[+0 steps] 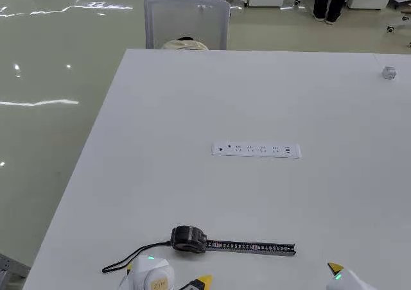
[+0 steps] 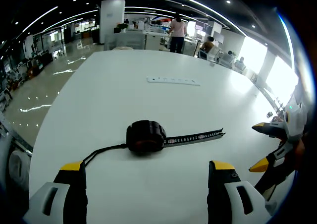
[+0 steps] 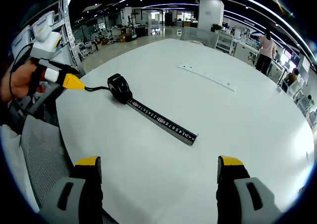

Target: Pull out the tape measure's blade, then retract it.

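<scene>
A black tape measure (image 1: 188,238) lies near the white table's front edge, its dark blade (image 1: 252,247) drawn out flat to the right and a black wrist strap (image 1: 131,256) trailing to the left. In the left gripper view the case (image 2: 145,136) sits just ahead of my open left gripper (image 2: 146,170), whose yellow-tipped fingers (image 2: 73,166) stand wide apart and hold nothing. In the right gripper view the blade (image 3: 161,120) runs from the case (image 3: 119,87) toward my right gripper (image 3: 159,165), which is open and short of the blade's end. Both grippers (image 1: 204,281) peek in at the head view's bottom edge.
A white power strip (image 1: 256,150) lies flat at mid-table. A small pale object (image 1: 388,72) rests at the far right. A grey chair (image 1: 187,22) stands behind the table's far edge. The table (image 1: 257,97) drops off to shiny floor on the left.
</scene>
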`<state>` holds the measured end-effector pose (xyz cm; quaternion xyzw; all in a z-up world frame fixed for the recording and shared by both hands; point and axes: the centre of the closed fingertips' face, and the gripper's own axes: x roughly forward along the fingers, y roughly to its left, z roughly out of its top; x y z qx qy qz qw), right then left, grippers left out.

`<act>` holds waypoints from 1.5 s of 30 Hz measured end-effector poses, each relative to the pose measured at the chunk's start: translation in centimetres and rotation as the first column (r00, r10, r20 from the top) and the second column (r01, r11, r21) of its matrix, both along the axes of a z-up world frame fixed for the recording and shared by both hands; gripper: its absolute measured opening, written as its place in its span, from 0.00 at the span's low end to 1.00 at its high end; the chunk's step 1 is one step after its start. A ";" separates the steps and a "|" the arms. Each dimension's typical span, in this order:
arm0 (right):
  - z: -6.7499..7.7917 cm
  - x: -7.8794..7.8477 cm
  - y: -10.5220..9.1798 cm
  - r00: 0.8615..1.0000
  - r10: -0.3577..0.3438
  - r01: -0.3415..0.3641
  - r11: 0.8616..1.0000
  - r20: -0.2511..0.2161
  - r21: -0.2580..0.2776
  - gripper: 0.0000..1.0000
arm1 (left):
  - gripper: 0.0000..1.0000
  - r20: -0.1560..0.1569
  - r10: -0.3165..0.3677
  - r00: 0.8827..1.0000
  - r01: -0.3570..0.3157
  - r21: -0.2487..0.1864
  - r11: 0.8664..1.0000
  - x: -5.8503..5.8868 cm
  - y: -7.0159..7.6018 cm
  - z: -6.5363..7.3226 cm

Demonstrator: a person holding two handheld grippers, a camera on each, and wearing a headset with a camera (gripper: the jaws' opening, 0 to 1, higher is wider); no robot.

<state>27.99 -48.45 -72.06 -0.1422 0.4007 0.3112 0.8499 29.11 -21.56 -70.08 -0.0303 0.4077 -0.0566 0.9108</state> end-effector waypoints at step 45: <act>-5.4 4.6 0.9 0.963 0.255 -0.262 0.962 -0.084 -0.077 0.87 | 0.93 0.046 0.046 0.998 -0.047 0.012 0.999 6.0 -1.7 -4.0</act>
